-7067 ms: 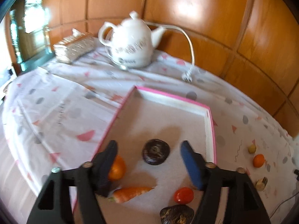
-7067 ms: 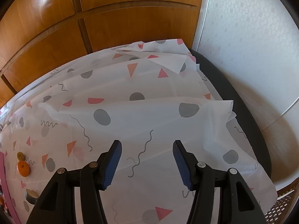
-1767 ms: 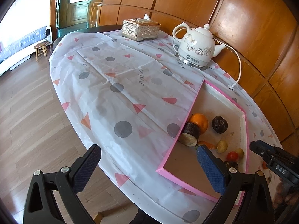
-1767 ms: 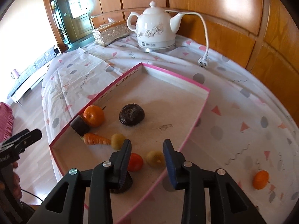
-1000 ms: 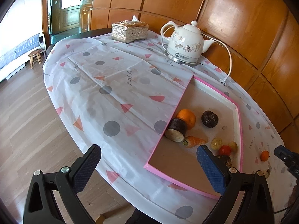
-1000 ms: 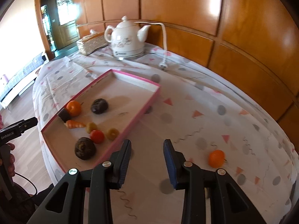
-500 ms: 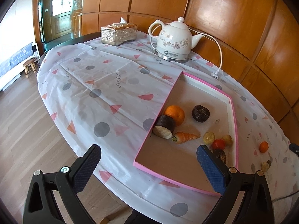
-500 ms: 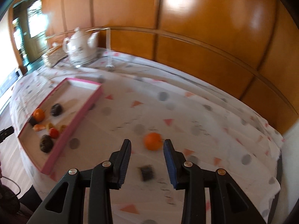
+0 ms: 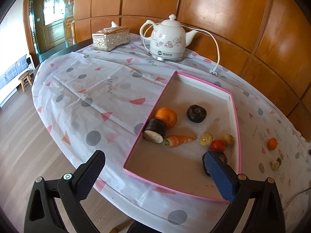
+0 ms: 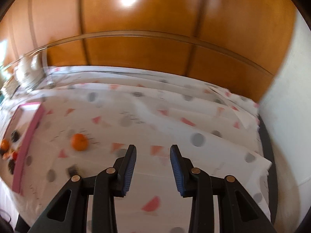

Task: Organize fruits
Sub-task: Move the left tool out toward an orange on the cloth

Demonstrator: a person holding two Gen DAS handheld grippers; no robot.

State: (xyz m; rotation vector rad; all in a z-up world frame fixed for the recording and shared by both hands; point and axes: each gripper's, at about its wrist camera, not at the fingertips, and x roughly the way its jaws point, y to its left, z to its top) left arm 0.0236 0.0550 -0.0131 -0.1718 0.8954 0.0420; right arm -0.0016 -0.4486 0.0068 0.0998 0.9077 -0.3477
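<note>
A pink-rimmed tray [image 9: 235,114] on the patterned tablecloth holds an orange [image 9: 166,116], a dark round fruit [image 9: 196,113], a dark cut piece [image 9: 155,130], a carrot [image 9: 179,140], a tomato [image 9: 218,144] and several small fruits. A small orange [image 9: 272,143] lies on the cloth right of the tray; it also shows in the blurred right wrist view [image 10: 79,141]. A small dark piece [image 10: 72,171] lies near it. My left gripper [image 9: 153,171] is wide open and empty over the tray's near edge. My right gripper [image 10: 153,156] is open and empty, above bare cloth right of the orange.
A white electric kettle [image 9: 168,40] with a cord and plug stands at the back, beside a tissue box [image 9: 110,38]. Wood panelling runs behind the table. The table edge and floor [image 9: 25,136] are at the left. A white wall [image 10: 287,97] stands at the right.
My right gripper has swung right, so the tray and small orange slid to the left of its view. My left gripper moved slightly closer to the tray. Both stay open.
</note>
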